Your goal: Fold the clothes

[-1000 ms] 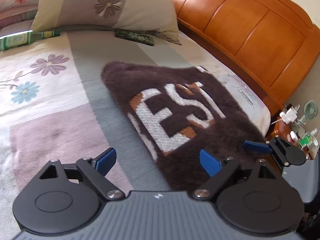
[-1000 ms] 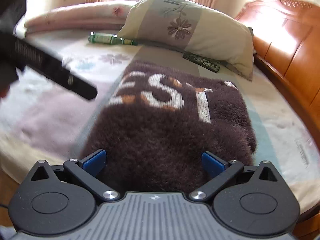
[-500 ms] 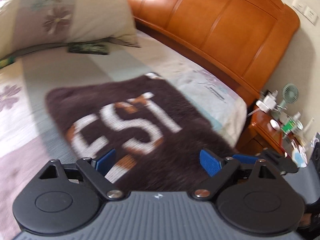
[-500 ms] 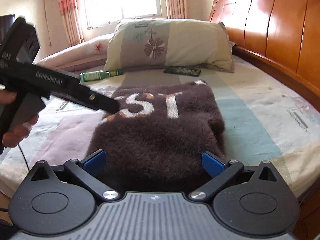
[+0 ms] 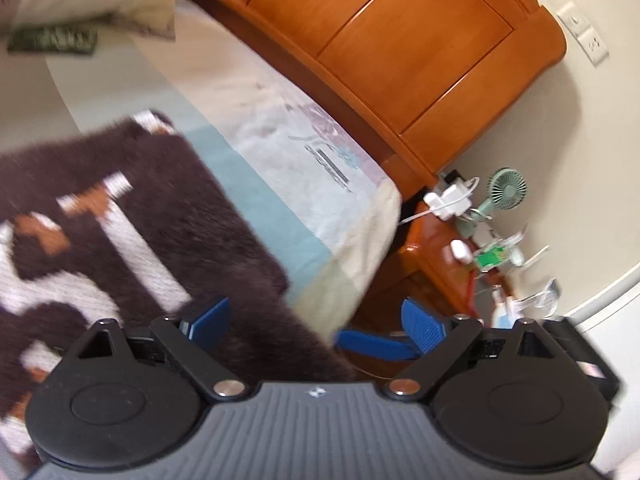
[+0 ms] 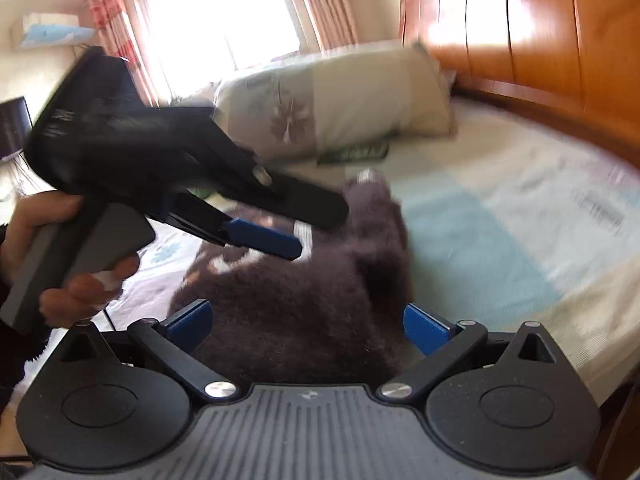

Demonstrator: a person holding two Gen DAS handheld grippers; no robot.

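From the left wrist camera, the left gripper [image 5: 316, 322] stood wide, nothing between its blue pads, hovering over the near right corner of a dark brown fuzzy sweater [image 5: 168, 216] with white and orange lettering. The sweater lay flat on the bed [image 5: 280, 184], its right edge set in from the bed's side, leaving a strip of pale blue sheet free. Beyond that side stood a wooden headboard [image 5: 400, 52] and a cluttered nightstand [image 5: 432, 256] with a small green fan [image 5: 506, 188]. The right gripper's blue pad [image 5: 374, 345] showed just past the bed's corner.

From the right wrist camera, the right gripper [image 6: 308, 326] was also wide and empty, low over the sweater's near edge [image 6: 296, 304], probably ready to take a corner for folding. A hand [image 6: 44, 240] held the left gripper above the sweater's left part. A floral pillow [image 6: 332, 100] lay at the far edge; the sheet to the right was open.
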